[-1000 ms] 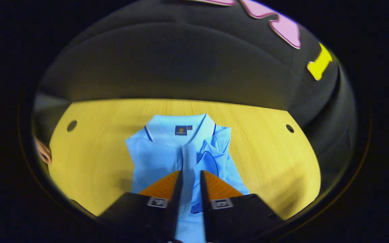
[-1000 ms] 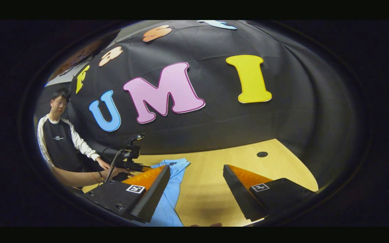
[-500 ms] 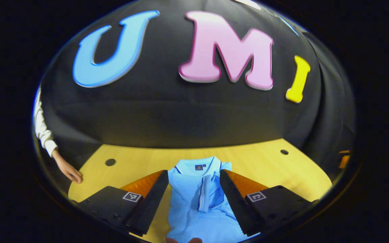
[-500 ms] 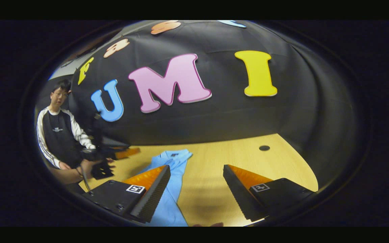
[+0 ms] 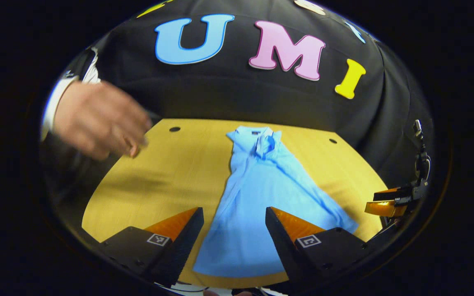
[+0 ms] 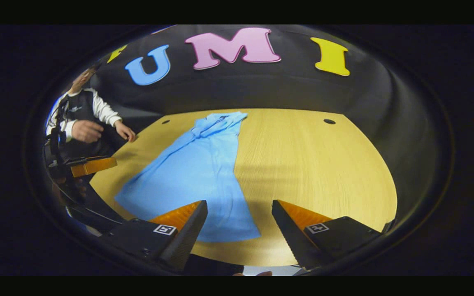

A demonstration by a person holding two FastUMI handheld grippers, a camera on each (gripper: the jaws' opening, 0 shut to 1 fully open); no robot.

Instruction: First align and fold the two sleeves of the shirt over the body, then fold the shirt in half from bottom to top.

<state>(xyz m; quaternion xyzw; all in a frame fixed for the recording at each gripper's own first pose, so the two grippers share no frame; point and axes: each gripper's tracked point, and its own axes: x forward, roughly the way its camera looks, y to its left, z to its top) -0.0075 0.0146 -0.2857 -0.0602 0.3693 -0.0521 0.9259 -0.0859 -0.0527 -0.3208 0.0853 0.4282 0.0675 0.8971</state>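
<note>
Nearest to me, my left gripper (image 5: 233, 230) stands spread, nothing between its jaws, held above the near edge of the table (image 5: 171, 164). My right gripper (image 6: 239, 224) is likewise spread and empty, over the table's near edge. In the left gripper view the right gripper also appears at the far right margin; in the right gripper view the left gripper appears at the far left margin. Neither touches cloth.

Beyond the jaws lies the shirt (image 5: 257, 193), light blue, flat on the table, hem (image 5: 237, 269) toward me and collar (image 5: 261, 137) toward the booth wall. Both sleeves appear to be folded in over the body: the garment reads as a long narrow panel, widening toward the hem, with a doubled layer near the collar. Judgement: the sleeve step looks complete; the bottom-to-top fold is not yet done.

Next move, in my assessment: bring each gripper down to a hem corner, pinch both layers, lift and carry the hem to the collar. The hem flares unevenly, so matched grips matter.

Farther off, a seated person's hand (image 6: 125, 132) rests at the table's far left corner, well clear of the shirt.
</note>
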